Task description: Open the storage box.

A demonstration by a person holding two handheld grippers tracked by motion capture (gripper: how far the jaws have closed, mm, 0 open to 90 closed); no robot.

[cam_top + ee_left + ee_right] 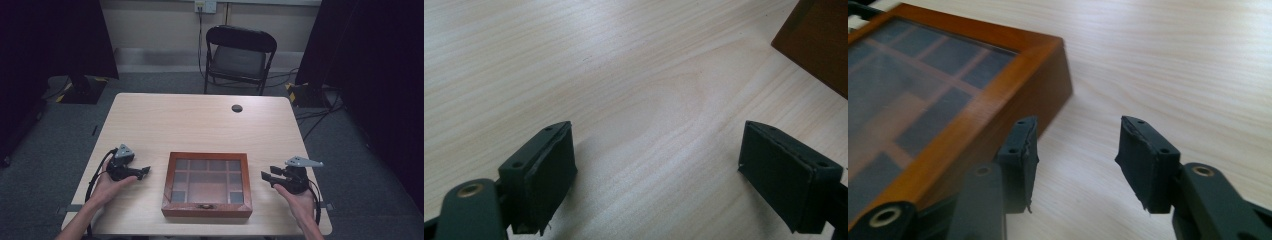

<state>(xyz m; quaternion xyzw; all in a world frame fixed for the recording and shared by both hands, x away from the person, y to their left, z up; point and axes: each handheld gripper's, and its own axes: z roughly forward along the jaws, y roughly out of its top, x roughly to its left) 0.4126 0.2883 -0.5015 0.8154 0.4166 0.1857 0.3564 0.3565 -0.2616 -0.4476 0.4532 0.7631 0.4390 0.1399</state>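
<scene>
Table (200, 120) w/ a chair (239, 55) behind it. Box (207, 184) is sat at the near edge, lid down, btwn both grippers. Left gripper (145, 171) is held wide open, nothing gripped. Right gripper (265, 176) is part-open beside the box, empty too.

Bare forearms, no sleeves in the high view; 2 matt black grippers, left gripper (146, 170) and right gripper (264, 176), each topped by a grey 3-cornered plate and trailing a black cable; blocky black jaws with flat rubbery pads, small screw holes, brass-coloured pivot rivets
</scene>
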